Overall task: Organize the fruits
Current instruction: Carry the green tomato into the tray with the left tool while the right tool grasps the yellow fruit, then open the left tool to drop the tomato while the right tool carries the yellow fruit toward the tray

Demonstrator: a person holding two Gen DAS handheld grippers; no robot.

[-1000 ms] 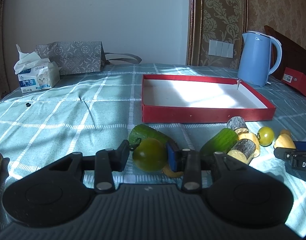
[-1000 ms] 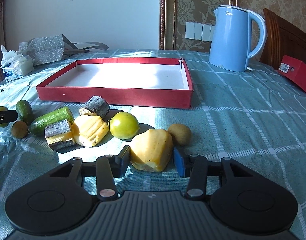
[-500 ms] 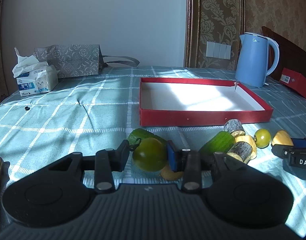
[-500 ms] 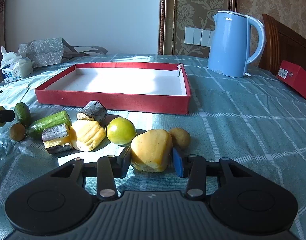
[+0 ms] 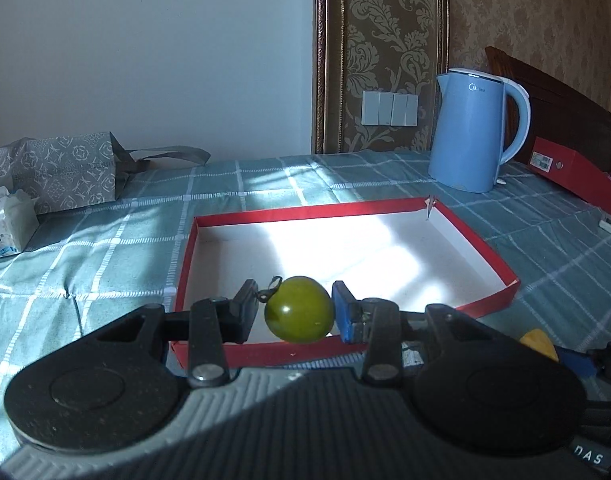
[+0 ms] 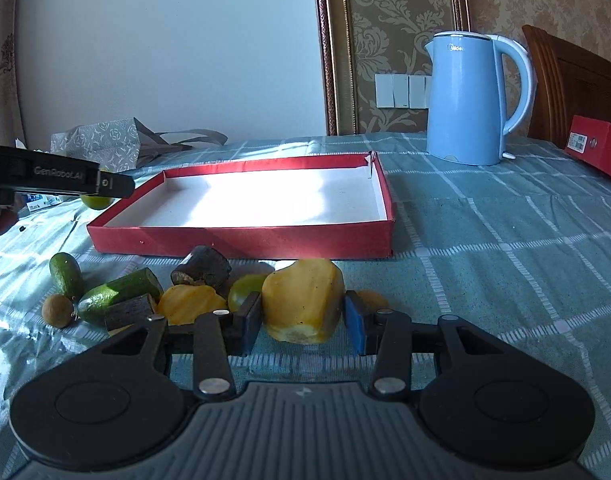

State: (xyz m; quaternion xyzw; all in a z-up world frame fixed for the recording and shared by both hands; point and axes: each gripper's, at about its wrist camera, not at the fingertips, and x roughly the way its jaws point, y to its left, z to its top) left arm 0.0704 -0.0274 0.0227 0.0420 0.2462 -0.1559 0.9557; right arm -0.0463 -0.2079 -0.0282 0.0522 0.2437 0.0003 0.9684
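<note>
Left tool (image 5: 293, 312): clamped on the green tomato (image 5: 298, 309), pads pressing both sides, stem curl toward the left pad. A second ago that tomato sat low among the pile in front of the tray (image 5: 469, 240); you have since lifted it clear and carried it forward, so it now hangs just over the tray's near wall, at the near-left part of the white floor. The tray floor that shows past the tool holds nothing yet. Reading: first fruit is about ready to go down; you only need to lower and let go inside the near wall.

Right tool (image 6: 301, 320): closed on the yellow chunk (image 6: 303, 306), both pads touching its sides. Its jaws narrowed a little over the last second and the chunk now looks raised off the tabletop (image 6: 505, 240), though the contact underneath is not clear. It is in front of the tray's near wall, toward the right end.

Left in front of the tray: cucumber pieces (image 6: 119, 294), a bark-skinned piece (image 6: 201, 270), a second yellow piece (image 6: 191, 308), a second tomato (image 6: 245, 296), small brown fruits (image 6: 57, 310). Your left tool shows in the right view beside the tray's left end.

Kettle (image 5: 471, 132) stands behind the tray, well apart.
</note>
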